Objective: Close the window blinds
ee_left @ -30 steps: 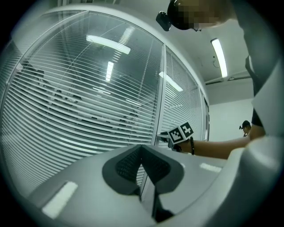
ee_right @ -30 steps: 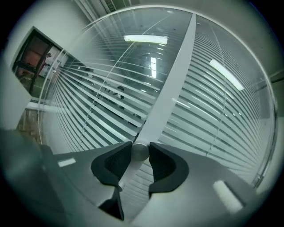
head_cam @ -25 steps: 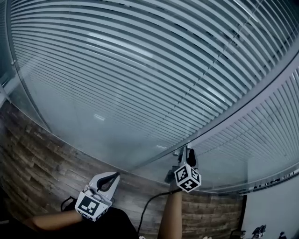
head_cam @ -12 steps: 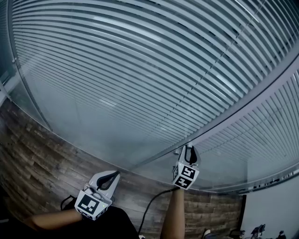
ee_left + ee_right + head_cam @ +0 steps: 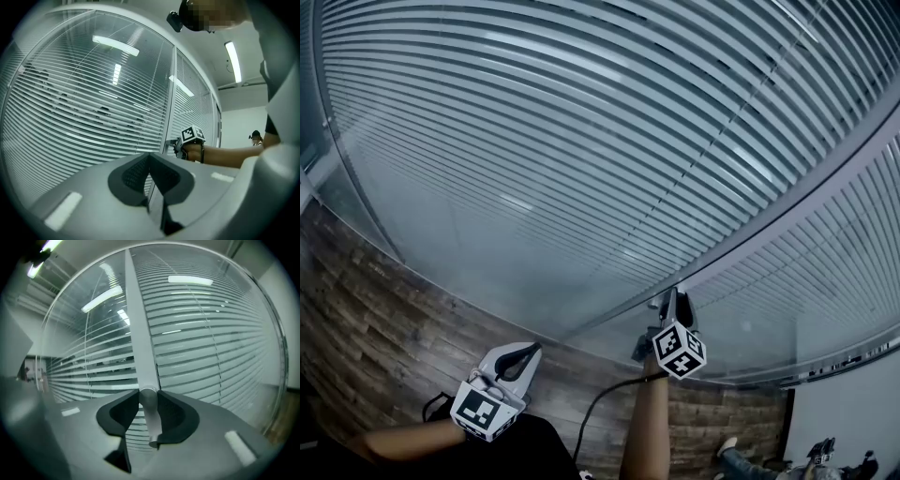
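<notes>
Horizontal slatted blinds (image 5: 581,141) hang behind glass panes that are split by a grey upright frame (image 5: 787,202). My right gripper (image 5: 675,305) is up against that frame. In the right gripper view its jaws (image 5: 150,416) are shut on a grey cylindrical control knob (image 5: 148,404) that sticks out from the frame (image 5: 138,333), both pads pressing on its sides. My left gripper (image 5: 525,353) hangs lower and to the left, away from the glass, shut with nothing between its pads (image 5: 151,161). The left gripper view also shows the right gripper (image 5: 178,143) at the frame.
A wood-plank floor (image 5: 375,319) runs along the foot of the glass. A black cable (image 5: 600,412) trails beside the right forearm. A white wall (image 5: 844,412) stands at the right, with someone's feet (image 5: 741,455) low near it. A person (image 5: 255,137) stands far off.
The right gripper has twisted on the knob, its marker cube turning one way and then back. The slats look a little more tilted than at first. The left gripper stayed put.
</notes>
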`<act>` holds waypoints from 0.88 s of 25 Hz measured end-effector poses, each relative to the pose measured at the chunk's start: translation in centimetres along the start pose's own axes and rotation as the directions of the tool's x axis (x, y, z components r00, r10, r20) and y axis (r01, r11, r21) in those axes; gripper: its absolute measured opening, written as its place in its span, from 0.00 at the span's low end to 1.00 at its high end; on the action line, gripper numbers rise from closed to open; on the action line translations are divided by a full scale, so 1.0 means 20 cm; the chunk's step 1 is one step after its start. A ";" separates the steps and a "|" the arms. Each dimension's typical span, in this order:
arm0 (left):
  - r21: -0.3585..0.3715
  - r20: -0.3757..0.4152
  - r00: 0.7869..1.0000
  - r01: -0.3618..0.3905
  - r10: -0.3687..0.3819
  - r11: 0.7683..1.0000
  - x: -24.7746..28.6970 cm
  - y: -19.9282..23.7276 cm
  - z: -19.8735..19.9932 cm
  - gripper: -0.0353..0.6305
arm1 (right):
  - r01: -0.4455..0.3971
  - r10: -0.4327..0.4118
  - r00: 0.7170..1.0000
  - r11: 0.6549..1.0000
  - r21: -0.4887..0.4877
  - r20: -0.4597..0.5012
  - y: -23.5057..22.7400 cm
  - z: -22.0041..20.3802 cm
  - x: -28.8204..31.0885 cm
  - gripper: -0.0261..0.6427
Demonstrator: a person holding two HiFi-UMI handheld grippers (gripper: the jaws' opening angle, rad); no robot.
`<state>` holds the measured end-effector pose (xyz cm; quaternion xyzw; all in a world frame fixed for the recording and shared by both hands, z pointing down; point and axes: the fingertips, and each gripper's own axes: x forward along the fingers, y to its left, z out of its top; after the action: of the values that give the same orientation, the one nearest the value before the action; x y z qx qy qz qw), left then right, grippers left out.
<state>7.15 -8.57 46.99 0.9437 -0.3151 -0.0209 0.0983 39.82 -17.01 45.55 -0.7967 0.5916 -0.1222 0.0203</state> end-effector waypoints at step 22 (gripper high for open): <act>-0.015 0.002 1.000 0.005 -0.005 1.000 -0.04 -0.01 -0.03 0.06 | -0.026 0.025 0.999 0.998 0.064 0.024 0.02 -0.02 -0.02 0.23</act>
<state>6.58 -7.87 47.50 0.9438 -0.3126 -0.0246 0.1047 39.28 -16.75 45.82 -0.7894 0.5972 -0.1314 0.0543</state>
